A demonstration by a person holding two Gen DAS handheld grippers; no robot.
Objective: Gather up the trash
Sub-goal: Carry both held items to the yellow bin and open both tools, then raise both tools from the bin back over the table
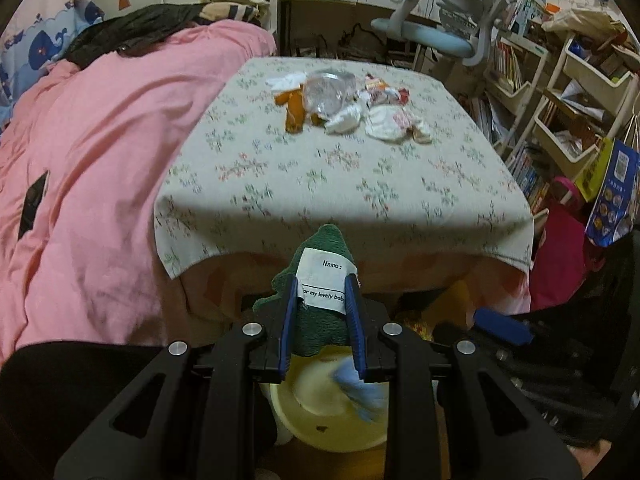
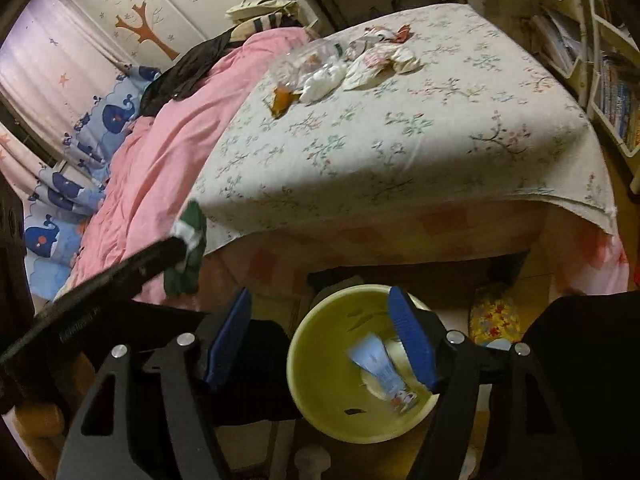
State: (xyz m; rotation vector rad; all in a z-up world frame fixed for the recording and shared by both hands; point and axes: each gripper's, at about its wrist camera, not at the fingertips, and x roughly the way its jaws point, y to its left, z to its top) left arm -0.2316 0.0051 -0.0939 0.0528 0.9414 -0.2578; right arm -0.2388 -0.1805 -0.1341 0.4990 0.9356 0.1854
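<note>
Left wrist view: left gripper (image 1: 322, 300) squeezes a green cloth (image 1: 320, 320) above the yellow bin (image 2: 320, 412); it might miss if dropped off-centre. Right gripper (image 2: 320, 332) is wide open, holding nothing. A blue wrapper (image 2: 380, 368) lies inside the bin. More trash (image 1: 344, 100) waits on the bed (image 1: 340, 184)

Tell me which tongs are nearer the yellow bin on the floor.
Right. The right tongs hang open directly over the yellow bin, a blue wrapper lying inside. The left tongs, shut on a green cloth, sit off to the side.
</note>
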